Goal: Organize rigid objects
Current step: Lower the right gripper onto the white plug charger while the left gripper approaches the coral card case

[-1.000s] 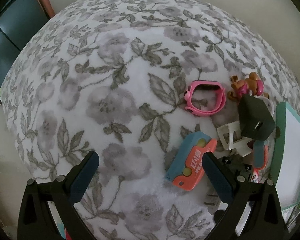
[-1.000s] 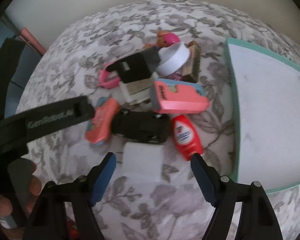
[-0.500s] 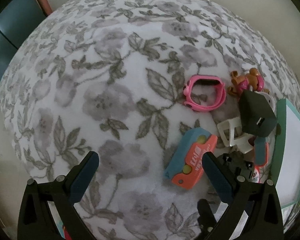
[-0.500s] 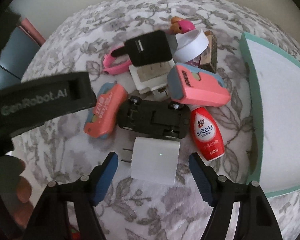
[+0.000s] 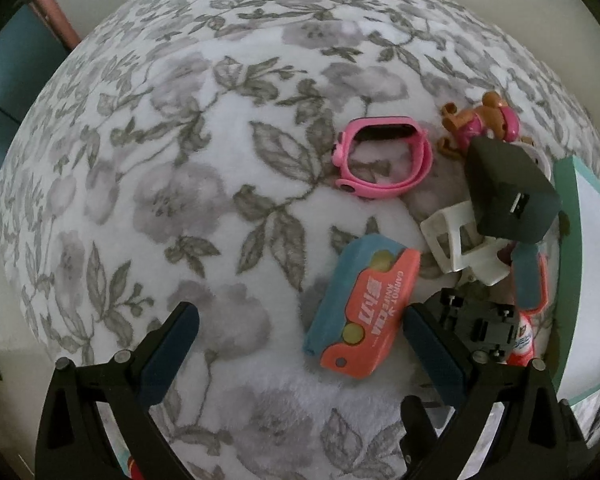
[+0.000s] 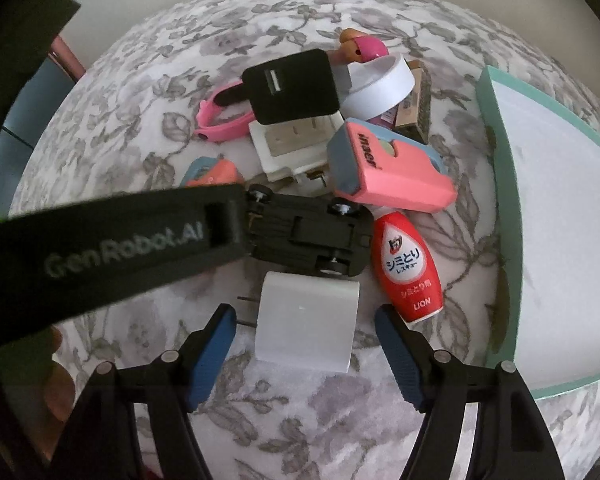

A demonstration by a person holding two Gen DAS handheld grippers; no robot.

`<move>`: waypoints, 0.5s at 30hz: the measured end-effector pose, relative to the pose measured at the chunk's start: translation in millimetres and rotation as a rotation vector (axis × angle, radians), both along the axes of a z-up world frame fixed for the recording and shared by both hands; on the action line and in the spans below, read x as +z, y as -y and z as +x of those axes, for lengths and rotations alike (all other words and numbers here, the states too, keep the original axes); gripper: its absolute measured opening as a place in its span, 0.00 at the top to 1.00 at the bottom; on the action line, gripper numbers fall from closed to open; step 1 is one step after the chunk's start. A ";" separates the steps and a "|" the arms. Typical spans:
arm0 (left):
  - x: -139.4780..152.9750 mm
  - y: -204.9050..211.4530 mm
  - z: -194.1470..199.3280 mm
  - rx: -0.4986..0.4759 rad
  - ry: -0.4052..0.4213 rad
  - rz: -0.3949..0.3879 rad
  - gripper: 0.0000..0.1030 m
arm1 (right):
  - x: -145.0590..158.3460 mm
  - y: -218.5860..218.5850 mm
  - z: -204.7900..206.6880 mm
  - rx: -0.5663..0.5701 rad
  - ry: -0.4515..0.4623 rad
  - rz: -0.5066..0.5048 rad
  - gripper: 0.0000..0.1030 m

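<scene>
Hiding orange case (image 6: 214, 172), left hand-held gripper (image 6: 140, 236) blurred

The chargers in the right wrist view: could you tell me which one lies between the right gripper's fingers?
The white charger, flat on the floral cloth with prongs pointing left. The black charger sits atop the pile farther back.

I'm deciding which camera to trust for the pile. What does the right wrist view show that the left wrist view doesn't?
Only the right wrist view shows the white charger lying between the open right gripper fingers, untouched, and the full red bottle.

Only the left wrist view shows the whole orange and blue carrot knife, and the open left gripper.

Both show the pink watch, black charger, upturned toy car and teal tray.
</scene>
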State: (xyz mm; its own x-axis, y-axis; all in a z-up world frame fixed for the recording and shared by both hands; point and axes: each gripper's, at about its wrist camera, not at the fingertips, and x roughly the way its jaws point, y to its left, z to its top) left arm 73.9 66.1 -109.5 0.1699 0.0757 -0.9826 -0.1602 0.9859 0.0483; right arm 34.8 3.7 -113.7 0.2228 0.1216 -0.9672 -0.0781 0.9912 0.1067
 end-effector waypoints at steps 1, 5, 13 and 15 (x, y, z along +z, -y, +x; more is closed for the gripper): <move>-1.7 2.7 1.3 -0.006 0.001 -0.004 0.04 | -0.2 -0.1 0.5 -0.003 -0.002 -0.002 0.27; -8.9 10.7 3.4 -0.034 -0.016 -0.042 0.37 | -0.6 5.1 1.3 -0.014 -0.008 0.002 0.29; -10.7 15.5 3.6 -0.036 0.000 -0.040 0.57 | 7.6 24.8 -10.8 -0.009 -0.005 0.009 0.39; -11.0 16.1 3.9 -0.031 0.000 -0.042 0.57 | 8.4 29.2 -11.2 -0.012 -0.007 0.019 0.39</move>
State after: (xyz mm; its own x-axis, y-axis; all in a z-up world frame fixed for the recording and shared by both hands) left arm 77.8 50.0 -120.5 0.1719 0.0293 -0.9847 -0.1300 0.9915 0.0069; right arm 23.6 -25.4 -105.3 0.2173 0.1373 -0.9664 -0.0657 0.9899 0.1259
